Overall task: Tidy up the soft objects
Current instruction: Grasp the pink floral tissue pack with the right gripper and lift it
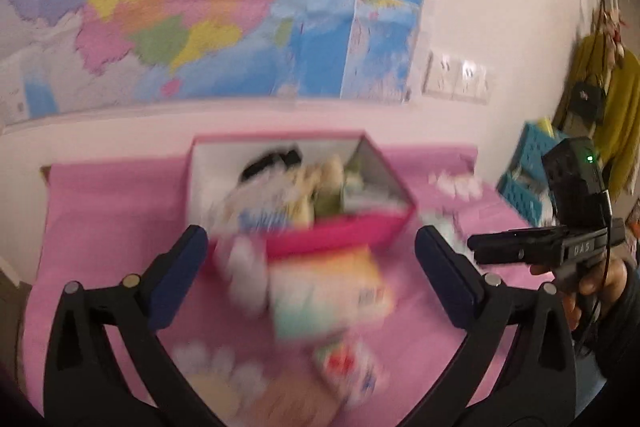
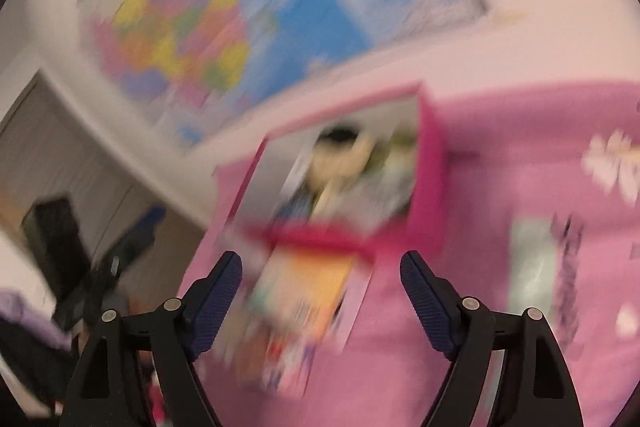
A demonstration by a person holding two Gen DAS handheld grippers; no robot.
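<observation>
A pink box [image 1: 340,239] with white inner walls stands on the pink cloth, with several soft toys in it, among them a black-and-white plush [image 1: 268,167]. Just in front of the box lies a blurred, colourful soft packet [image 1: 328,291]. My left gripper [image 1: 312,243] is open wide, and the packet sits between its fingers without touching the pads. In the right wrist view the same packet [image 2: 304,299] lies below the box [image 2: 432,179]. My right gripper [image 2: 322,265] is open around it. In the left wrist view a hand holds the right gripper [image 1: 520,251] at the right edge.
Another small red-and-white packet [image 1: 348,367] lies nearer on the pink cloth [image 1: 100,227]. A mint-coloured item [image 2: 532,267] lies to the box's right. Behind is a wall map [image 1: 200,7] with sockets [image 1: 460,79]. Blue crates [image 1: 528,155] and a yellow garment [image 1: 616,99] stand at the right.
</observation>
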